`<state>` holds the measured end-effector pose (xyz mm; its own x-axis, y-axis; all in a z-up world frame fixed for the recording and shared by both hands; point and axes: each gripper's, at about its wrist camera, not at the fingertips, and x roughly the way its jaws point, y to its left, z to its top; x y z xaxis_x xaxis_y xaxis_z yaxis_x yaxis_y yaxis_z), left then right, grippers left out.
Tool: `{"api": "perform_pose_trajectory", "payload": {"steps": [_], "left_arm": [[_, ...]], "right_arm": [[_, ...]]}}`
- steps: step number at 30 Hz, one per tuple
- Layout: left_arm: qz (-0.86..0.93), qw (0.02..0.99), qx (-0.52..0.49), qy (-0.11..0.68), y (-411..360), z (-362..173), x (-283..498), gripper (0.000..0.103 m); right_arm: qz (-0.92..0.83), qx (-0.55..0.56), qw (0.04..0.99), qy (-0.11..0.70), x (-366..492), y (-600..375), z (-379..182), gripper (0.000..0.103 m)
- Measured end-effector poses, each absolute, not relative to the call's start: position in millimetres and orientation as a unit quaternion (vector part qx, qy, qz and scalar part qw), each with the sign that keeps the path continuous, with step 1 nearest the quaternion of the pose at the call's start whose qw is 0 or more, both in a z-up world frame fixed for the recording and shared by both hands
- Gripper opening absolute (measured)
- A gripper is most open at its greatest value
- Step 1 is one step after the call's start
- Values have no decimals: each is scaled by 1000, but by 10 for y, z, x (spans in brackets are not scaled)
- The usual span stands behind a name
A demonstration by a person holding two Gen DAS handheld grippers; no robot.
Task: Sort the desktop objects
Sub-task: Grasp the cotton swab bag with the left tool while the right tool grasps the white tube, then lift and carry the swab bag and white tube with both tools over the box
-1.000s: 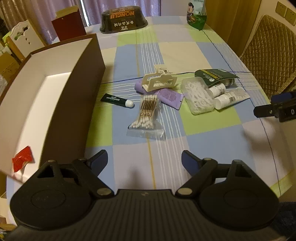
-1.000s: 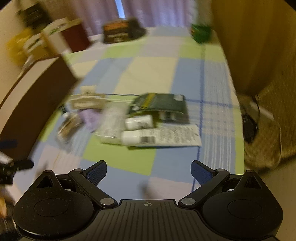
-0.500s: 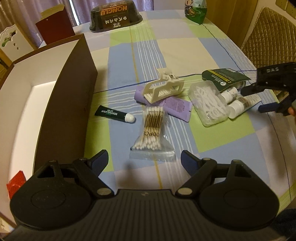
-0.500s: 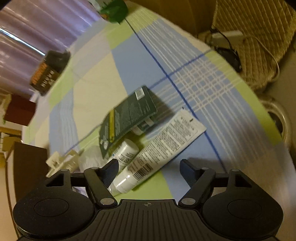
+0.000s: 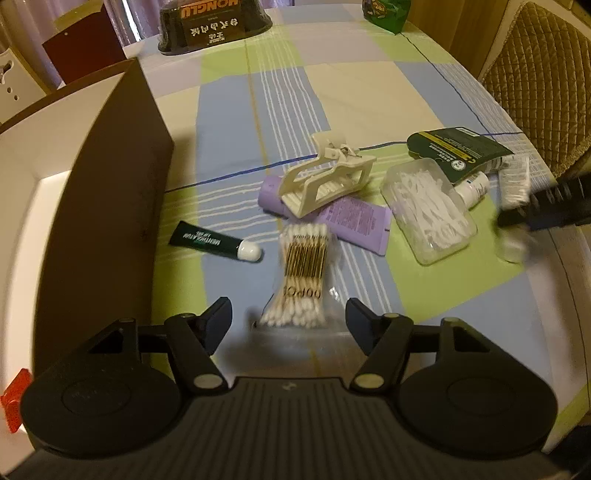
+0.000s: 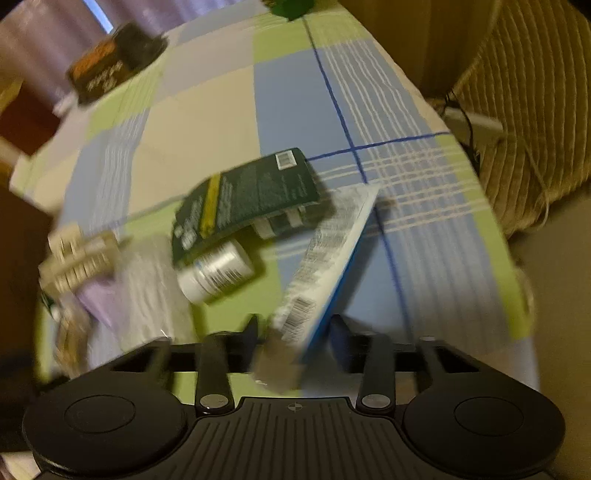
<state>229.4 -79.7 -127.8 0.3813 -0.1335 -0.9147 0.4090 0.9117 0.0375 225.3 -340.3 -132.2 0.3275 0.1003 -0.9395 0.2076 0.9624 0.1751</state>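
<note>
A: Right gripper point(image 6: 293, 332) had its jaws clamped on the white tube point(image 6: 325, 258), near the cap end, and the flat crimped end tilted up off the worktop point(image 6: 207, 122). What did it look like?

B: White face with small dark print and a barcode by the jaws, a blue edge down one side. Blurred, so I couldn't read the print.

A: And the left gripper point(image 5: 288, 317)?

B: Jaws wide apart, holding nothing, hovering over the near end of the cotton swab bag point(image 5: 303, 280). Letters on that bag read like "OPPO" upside down, though I wouldn't swear to it.

A: Any other writing?

B: The small green tube point(image 5: 210, 242) with the white cap said "MENTHOLATUM", lying just beside the brown box point(image 5: 110, 177). The dark tub point(image 5: 214, 22) at the far end showed "HONGLU" inverted, with white characters beneath.

A: The middle cluster?

B: A cream hair claw point(image 5: 325, 177) rested on a purple tube point(image 5: 354, 221). Next to it sat a clear case of white floss picks point(image 5: 428, 210), and a dark green packet point(image 6: 247, 199) with a yellow stripe and a barcode label lay over a small white bottle point(image 6: 218, 273).

A: Inside the box?

B: White lining and a red scrap point(image 5: 13, 398) at the near corner.
</note>
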Motion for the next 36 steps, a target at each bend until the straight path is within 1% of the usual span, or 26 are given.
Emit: {"api": "perform_pose_trajectory", "payload": {"steps": [6, 7, 8, 9, 10, 11, 13, 14, 15, 16, 18, 20, 25, 26, 27, 29, 31, 33, 36], "left_arm": [[-155, 819, 127, 537, -898, -1441, 2474, 64], [-154, 817, 127, 541, -913, -1484, 2505, 62], [-155, 815, 125, 545, -918, -1523, 2523, 51], [-156, 812, 123, 548, -921, -1561, 2539, 48], [-161, 813, 116, 548, -910, -1560, 2533, 37], [-167, 813, 109, 546, -898, -1553, 2524, 30], [-174, 810, 110, 549, -875, -1537, 2454, 21], [-178, 807, 109, 553, -853, -1529, 2405, 21], [-182, 803, 108, 557, -832, -1520, 2356, 21], [-184, 799, 106, 562, -799, -1513, 2283, 21], [-185, 793, 101, 571, -733, -1503, 2158, 22], [-180, 791, 96, 577, -673, -1495, 2070, 26], [-171, 797, 93, 572, -650, -1487, 2121, 26], [-171, 799, 98, 569, -664, -1486, 2131, 26], [-172, 799, 102, 567, -678, -1487, 2137, 26], [-172, 800, 112, 564, -703, -1486, 2109, 25], [-178, 798, 116, 563, -718, -1478, 2078, 19], [-187, 794, 112, 567, -715, -1473, 2045, 18], [-207, 788, 107, 570, -687, -1437, 1966, 17]], "right_arm": [[-18, 118, 808, 577, 2044, -3564, -1329, 39], [-14, 118, 809, 576, 2022, -3575, -1330, 39], [-10, 119, 810, 574, 1998, -3583, -1332, 39], [-6, 120, 811, 573, 1975, -3592, -1333, 39], [-3, 120, 812, 571, 1952, -3601, -1335, 39], [3, 120, 812, 570, 1929, -3606, -1335, 39], [7, 118, 816, 566, 1910, -3589, -1321, 41], [9, 117, 818, 564, 1903, -3578, -1313, 53], [8, 114, 822, 558, 1895, -3570, -1301, 70], [6, 109, 827, 551, 1889, -3558, -1283, 72], [8, 93, 836, 540, 1918, -3519, -1274, 72], [7, 78, 842, 534, 1970, -3487, -1285, 72], [-7, 53, 843, 536, 2095, -3435, -1390, 72], [-7, 39, 846, 532, 2090, -3405, -1401, 69], [-7, 11, 850, 526, 2073, -3356, -1407, 54], [8, -11, 855, 518, 2015, -3311, -1403, 35], [11, -12, 853, 521, 1960, -3304, -1401, 33], [8, -2, 850, 526, 1897, -3328, -1398, 30], [2, 49, 841, 539, 1758, -3422, -1382, 29]]}}
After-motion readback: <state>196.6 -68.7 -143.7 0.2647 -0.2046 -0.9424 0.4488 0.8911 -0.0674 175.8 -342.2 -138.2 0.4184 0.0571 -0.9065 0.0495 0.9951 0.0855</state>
